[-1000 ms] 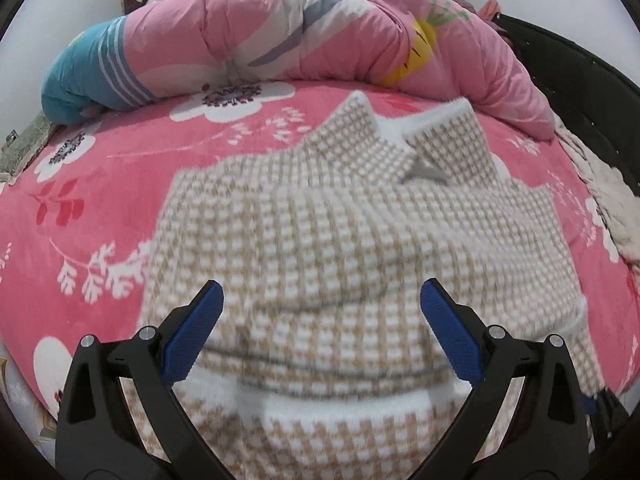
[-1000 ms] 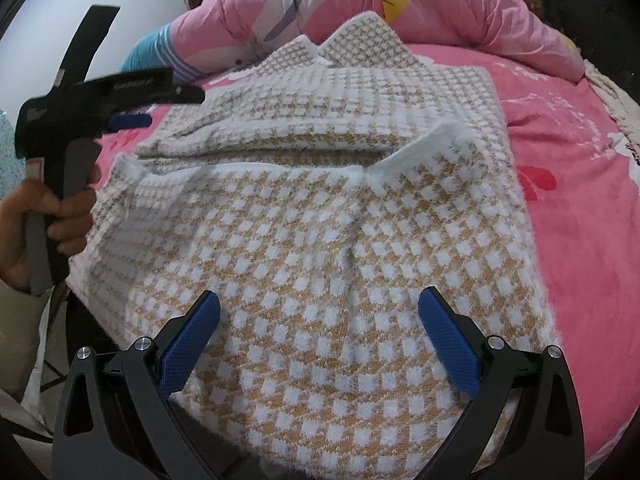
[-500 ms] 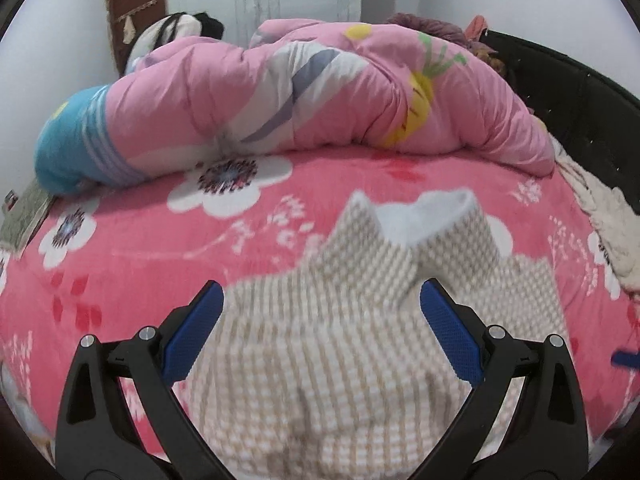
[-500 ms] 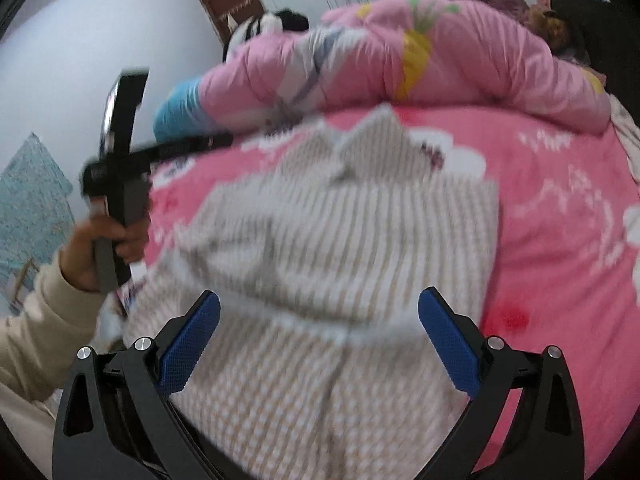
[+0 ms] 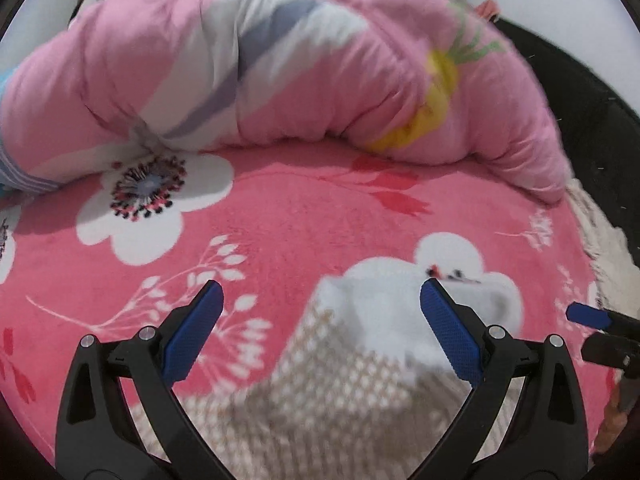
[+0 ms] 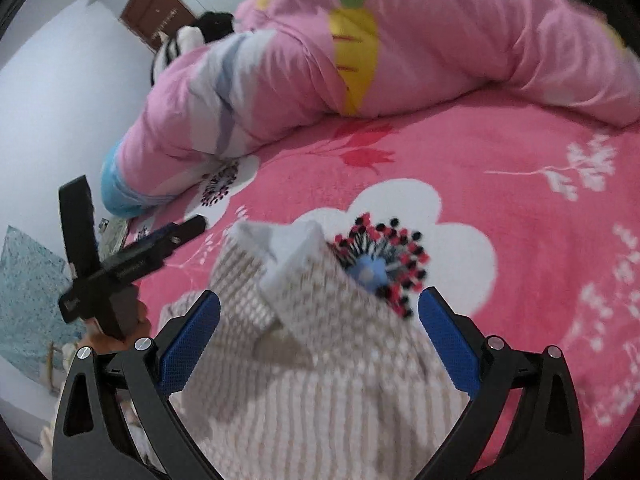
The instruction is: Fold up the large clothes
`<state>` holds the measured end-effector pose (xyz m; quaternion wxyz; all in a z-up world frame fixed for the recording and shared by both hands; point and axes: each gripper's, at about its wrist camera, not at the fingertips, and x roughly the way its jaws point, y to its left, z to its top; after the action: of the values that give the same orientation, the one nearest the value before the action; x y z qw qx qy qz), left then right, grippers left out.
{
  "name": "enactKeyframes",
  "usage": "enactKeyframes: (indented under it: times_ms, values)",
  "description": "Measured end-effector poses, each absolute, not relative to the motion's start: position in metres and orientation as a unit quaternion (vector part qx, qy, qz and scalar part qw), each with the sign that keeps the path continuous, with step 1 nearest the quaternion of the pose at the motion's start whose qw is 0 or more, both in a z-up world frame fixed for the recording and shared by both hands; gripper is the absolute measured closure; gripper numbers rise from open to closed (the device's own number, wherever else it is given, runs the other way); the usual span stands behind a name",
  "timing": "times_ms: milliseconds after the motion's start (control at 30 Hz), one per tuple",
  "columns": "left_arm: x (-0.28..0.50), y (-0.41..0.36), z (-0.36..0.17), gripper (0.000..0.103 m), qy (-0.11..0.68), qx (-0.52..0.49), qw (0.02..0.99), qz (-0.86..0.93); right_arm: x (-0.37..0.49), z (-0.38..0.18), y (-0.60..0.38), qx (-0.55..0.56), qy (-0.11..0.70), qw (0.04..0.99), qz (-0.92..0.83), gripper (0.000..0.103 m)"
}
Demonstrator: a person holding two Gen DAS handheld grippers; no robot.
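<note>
Behind the checked garment (image 5: pixel 344 384), a pink quilt (image 5: pixel 280 72).

Spread over the bed, a floral blanket (image 5: pixel 280 216), filling the ground ahead of both tools. On the blanket, directly below and between the fingers of the left gripper (image 5: pixel 320 332), a folded sweater (image 5: pixel 340 392), collar end pointing forward, away from the tool. Same sweater (image 6: pixel 320 380) under and between the fingers of the right gripper (image 6: pixel 320 332). Farther ahead, beyond the collar, a rolled quilt (image 5: pixel 280 68) lying crosswise along the far side of the blanket. Behind the quilt's left end, a door (image 6: pixel 154 10). To the right of the left gripper, at the frame edge, the right gripper's fingertip (image 5: pixel 588 316); to the left of the right gripper, the left gripper in a hand (image 6: pixel 120 340).
</note>
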<state>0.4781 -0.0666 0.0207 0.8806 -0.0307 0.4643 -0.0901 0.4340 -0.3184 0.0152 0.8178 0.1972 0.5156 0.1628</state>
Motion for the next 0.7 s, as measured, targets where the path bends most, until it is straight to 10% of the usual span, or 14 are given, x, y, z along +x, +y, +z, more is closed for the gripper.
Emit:
enactKeyframes:
  times_ms: [67, 200, 433, 700]
  values:
    - [0.495, -0.070, 0.002, 0.008, 0.487, -0.031, 0.869, -0.076, 0.454, 0.000, -0.309, 0.200, 0.531, 0.808, 0.157, 0.006]
    - [0.514, -0.069, -0.024, 0.041, 0.526, -0.036, 0.846, -0.074, 0.479, -0.018, -0.294, 0.204, 0.547, 0.795, 0.163, 0.011]
    - [0.499, -0.071, -0.013, 0.083, 0.510, -0.046, 0.851, -0.118, 0.480, -0.026, -0.283, 0.195, 0.560, 0.786, 0.174, 0.063]
    - [0.426, -0.081, 0.039, 0.091, 0.463, 0.014, 0.868, -0.178, 0.399, 0.015, -0.278, 0.132, 0.525, 0.818, 0.196, 0.075]
